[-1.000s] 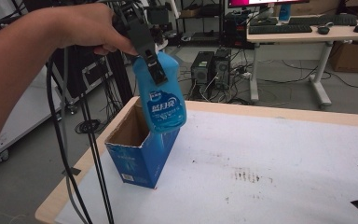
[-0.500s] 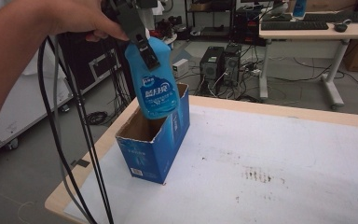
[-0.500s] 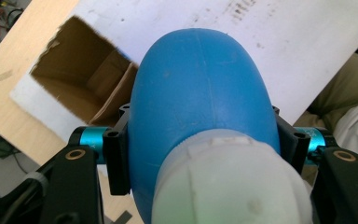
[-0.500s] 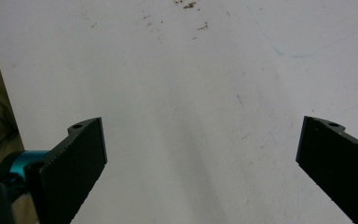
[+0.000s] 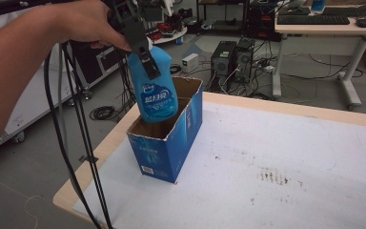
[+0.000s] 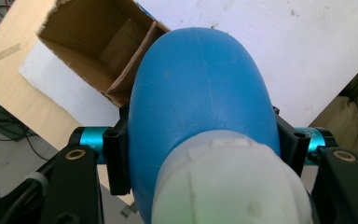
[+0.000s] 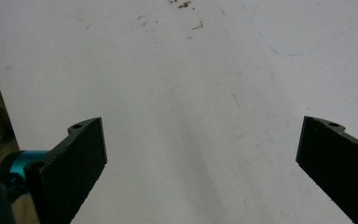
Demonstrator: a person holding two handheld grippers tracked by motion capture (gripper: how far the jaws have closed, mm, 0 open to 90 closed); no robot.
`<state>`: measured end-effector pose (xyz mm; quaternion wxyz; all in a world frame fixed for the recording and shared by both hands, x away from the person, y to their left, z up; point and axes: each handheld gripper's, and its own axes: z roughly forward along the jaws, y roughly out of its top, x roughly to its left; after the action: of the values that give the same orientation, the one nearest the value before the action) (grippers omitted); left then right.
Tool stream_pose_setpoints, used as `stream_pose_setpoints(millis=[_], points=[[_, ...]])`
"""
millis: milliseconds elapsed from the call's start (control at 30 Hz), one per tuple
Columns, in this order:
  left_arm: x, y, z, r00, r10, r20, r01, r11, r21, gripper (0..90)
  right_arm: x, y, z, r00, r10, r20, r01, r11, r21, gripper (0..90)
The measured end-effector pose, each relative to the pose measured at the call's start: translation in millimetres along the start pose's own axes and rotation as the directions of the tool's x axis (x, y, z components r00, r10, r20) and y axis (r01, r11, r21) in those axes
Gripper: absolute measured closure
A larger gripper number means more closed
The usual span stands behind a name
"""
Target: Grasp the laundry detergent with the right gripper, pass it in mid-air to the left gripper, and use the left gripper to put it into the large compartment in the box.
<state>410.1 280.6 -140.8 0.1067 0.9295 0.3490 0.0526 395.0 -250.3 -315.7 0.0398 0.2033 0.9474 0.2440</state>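
A blue bottle (image 5: 157, 95) with a white label hangs upright, its base dipping into the open top of a blue cardboard box (image 5: 164, 152). My left gripper (image 5: 147, 59) is shut on the bottle's upper body, held from above by a hand. In the left gripper view the black jaws press both sides of the bottle (image 6: 200, 79) just below its white cap, the left gripper (image 6: 198, 121) pointing down, with the box's brown inside (image 6: 98, 42) beneath. My right gripper (image 7: 200, 126) stands open over the white mat (image 7: 177, 70), nothing between its jaws.
The box stands near the left end of the table (image 5: 90, 157), on a white mat (image 5: 276, 143) with brown stains (image 5: 276, 176). Black cables (image 5: 76, 143) hang off the left gripper past the table's left edge. A desk (image 5: 329, 26) and computer towers (image 5: 231, 59) stand behind.
The left gripper has carried the bottle lower and over the box's opening, so its base now sits inside the rim. The box has stayed put.
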Motion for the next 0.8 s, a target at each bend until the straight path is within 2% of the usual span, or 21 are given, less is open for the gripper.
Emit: stream_pose_setpoints(millis=[133, 167, 567, 800], points=[[1.1, -1.8, 12.4, 0.9999, 0.01, 0.012, -0.01, 0.9999, 0.009, 37.8, 0.0, 0.8, 1.3, 1.0, -0.002, 0.001, 0.002, 1.0, 0.003, 0.8], [2.2, -3.0, 21.8, 0.9997, 0.017, 0.018, -0.018, 0.9996, 0.022, 37.7, -0.2, 1.2, 2.0, 1.0, -0.005, 0.001, 0.005, 1.0, 0.006, 0.8], [5.3, -7.5, 84.7, 0.9964, 0.081, 0.025, -0.082, 0.9935, 0.078, 37.7, -2.7, -1.8, 7.3, 0.9999, 0.013, -0.002, -0.013, 1.0, 0.024, 0.8], [6.3, -9.8, 110.6, 0.9957, 0.088, 0.031, -0.09, 0.9916, 0.093, 37.7, -3.2, -3.2, 10.4, 0.9999, 0.016, -0.003, -0.016, 0.999, 0.035, 0.8]])
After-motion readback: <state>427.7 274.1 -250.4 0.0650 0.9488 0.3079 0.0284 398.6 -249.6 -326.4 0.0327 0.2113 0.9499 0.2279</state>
